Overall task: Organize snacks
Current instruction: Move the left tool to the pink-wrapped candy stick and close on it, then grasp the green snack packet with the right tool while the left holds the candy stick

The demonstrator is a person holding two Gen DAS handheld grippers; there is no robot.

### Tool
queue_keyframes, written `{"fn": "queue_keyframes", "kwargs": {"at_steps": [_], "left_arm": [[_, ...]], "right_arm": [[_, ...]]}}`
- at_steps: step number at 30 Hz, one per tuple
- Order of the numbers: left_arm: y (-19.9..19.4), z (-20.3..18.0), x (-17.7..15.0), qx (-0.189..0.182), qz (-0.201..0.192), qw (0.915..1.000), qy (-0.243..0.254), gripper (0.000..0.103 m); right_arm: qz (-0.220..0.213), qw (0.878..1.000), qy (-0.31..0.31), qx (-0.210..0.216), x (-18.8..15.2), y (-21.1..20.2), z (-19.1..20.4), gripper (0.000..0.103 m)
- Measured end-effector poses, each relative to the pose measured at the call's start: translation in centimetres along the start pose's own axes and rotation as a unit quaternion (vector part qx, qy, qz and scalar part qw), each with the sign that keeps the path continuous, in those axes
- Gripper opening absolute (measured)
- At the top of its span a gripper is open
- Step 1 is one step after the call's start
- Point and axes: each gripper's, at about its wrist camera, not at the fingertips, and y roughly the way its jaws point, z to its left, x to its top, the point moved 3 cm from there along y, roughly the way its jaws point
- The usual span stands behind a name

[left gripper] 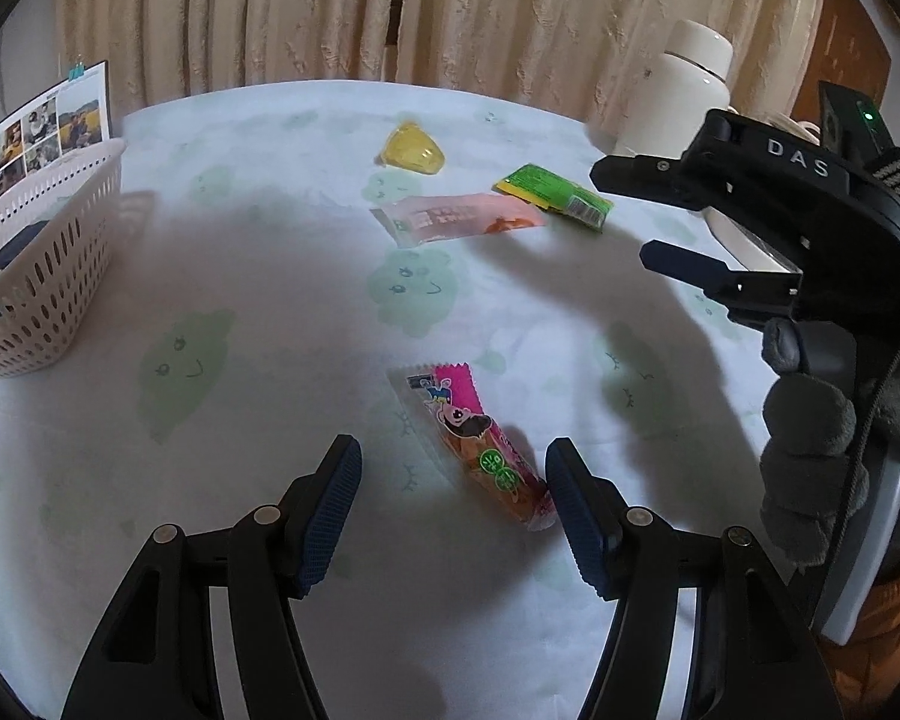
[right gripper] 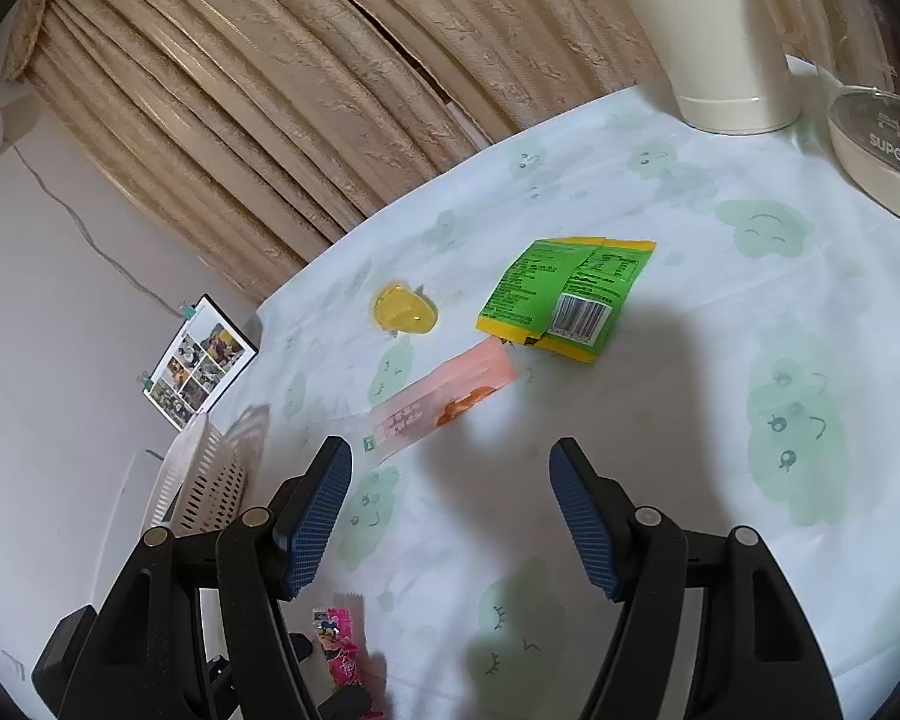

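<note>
A: While the curtain (left gripper: 306, 12) hung behind everything, what sat on the tabletop (left gripper: 258, 276)?

B: A pale cloth with green cartoon prints covered it. At the left edge stood a white basket (left gripper: 42, 276) with something dark inside, and a photo card (left gripper: 36, 132) leaned behind it. At the far right corner stood a white jug (right gripper: 714, 36), with a cream appliance (right gripper: 876, 150) beside it.

A: And the grippers?

B: The left gripper (left gripper: 453, 504) hovered low near the front edge, jaws spread wide with nothing between the pads. The right gripper (left gripper: 621, 210) was held over the right side by a gloved hand (left gripper: 822, 456), jaws likewise apart and empty.

A: Where were the snacks?

B: All on the cloth, none visibly in the basket. A green pack (right gripper: 564, 300) lay toward the far right. A pink pack (right gripper: 444, 402) lay just beside it, nearer the middle; I couldn't tell whether their ends touched. A pink stick (left gripper: 480, 444) with a cartoon face lay near the front edge, its near end just beside the left gripper's right pad (left gripper: 576, 516). A yellow jelly (left gripper: 413, 149) sat near the far edge, apart from the others.
</note>
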Motion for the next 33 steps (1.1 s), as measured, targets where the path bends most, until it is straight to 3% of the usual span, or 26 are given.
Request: {"fn": "queue_keyframes", "kwargs": {"at_steps": [3,7,10,17,24,33], "left_arm": [[0.1,-0.3,0.0,0.004,0.000,0.9999,0.009,0.062],[0.1,-0.6,0.0,-0.020,0.001,0.9997,0.016,0.033],[0.2,-0.6,0.1,-0.032,0.002,0.9994,0.017,0.030],[-0.1,0.9,1.0,-0.028,-0.010,0.9996,-0.004,0.028],[-1.3,3.3,3.4,-0.016,-0.046,0.9984,-0.029,0.028],[-1.4,5.0,5.1,-0.009,-0.065,0.9967,-0.048,0.028]], "right_arm": [[0.000,1.000,0.000,0.000,-0.1,-0.2,0.0,0.067],[0.001,1.000,0.001,-0.001,-0.1,-0.1,0.0,0.067],[0.001,1.000,0.001,-0.001,-0.1,-0.2,0.1,0.067],[0.001,1.000,0.010,-0.007,-0.1,-0.3,-0.4,0.067],[0.004,1.000,0.016,-0.016,-0.1,0.0,-1.0,0.067],[0.005,0.998,0.034,-0.047,0.5,0.8,-2.5,0.070]]}}
